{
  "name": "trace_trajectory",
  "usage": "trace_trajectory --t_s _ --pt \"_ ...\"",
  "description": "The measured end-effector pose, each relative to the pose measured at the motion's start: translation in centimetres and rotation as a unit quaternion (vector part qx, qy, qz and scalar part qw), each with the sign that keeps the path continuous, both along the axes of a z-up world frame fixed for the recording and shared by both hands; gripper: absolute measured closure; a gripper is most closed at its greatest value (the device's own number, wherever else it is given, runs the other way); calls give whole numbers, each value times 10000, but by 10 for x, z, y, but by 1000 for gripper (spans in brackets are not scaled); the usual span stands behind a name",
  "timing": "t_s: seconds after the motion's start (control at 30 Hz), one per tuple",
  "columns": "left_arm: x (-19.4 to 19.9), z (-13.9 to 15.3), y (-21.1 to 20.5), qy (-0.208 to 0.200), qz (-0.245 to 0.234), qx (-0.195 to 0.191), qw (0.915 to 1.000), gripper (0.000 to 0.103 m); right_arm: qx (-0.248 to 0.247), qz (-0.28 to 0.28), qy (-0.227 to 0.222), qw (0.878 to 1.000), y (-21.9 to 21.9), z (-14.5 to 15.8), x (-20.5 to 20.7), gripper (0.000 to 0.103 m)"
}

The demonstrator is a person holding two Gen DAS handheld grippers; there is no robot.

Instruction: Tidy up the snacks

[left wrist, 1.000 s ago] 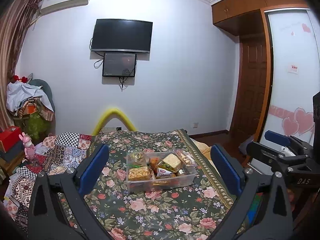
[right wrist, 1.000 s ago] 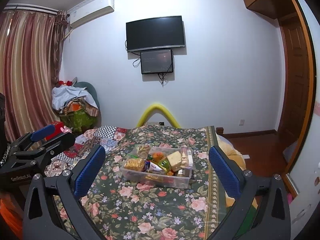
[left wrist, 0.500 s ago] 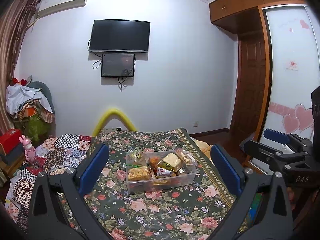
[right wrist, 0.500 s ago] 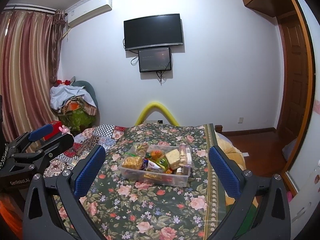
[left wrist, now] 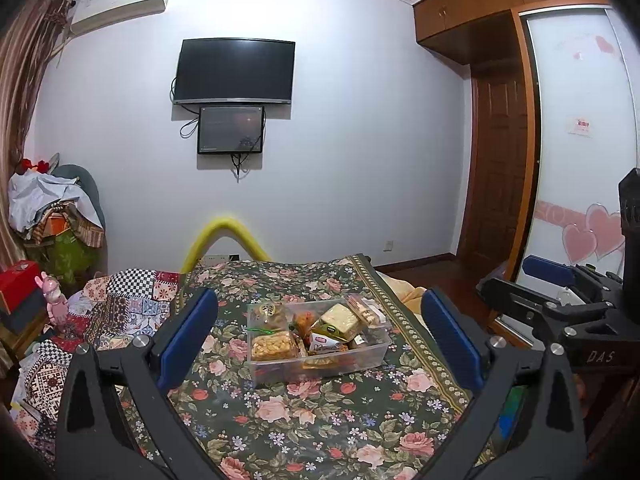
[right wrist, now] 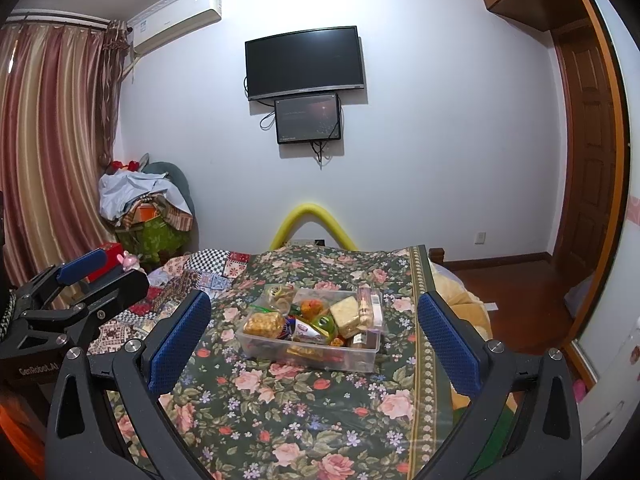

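A clear plastic bin full of wrapped snacks stands on the floral bedspread, ahead of both grippers. In it are an orange snack pack, a pale yellow block and a long biscuit pack. My left gripper is open and empty, held short of the bin. My right gripper is open and empty too, level with it. Each gripper shows at the edge of the other's view.
A patchwork quilt covers the bed's left side. A yellow foam arch stands past the bed's far edge. A clothes pile sits at left, a wooden door and wardrobe at right.
Both grippers have drifted slightly and tilted up a little; the bin sits marginally lower in view. Nothing was grasped or released.
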State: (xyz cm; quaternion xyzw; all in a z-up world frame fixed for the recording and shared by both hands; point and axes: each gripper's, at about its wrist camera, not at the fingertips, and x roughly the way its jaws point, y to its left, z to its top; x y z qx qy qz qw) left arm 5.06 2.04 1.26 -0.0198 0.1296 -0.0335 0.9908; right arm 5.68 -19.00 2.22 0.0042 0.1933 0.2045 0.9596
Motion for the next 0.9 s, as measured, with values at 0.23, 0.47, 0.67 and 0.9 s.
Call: trace_trajectory --t_s 0.23,0.47,0.67,0.9 --pt "0 -1 -2 12 -49 -11 10000 0 -10 -27 -15 10000 -1 1 -1 0" --pt "-1 1 -4 15 -145 -15 9999 0 -2 -43 -15 10000 -2 1 0 0" --pt "-2 2 -5 -15 -96 27 9999 0 2 -64 -27 10000 -3 1 0 0" --pt "0 0 -7 50 -171 41 9998 0 15 -94 -5 10000 -3 1 0 0"
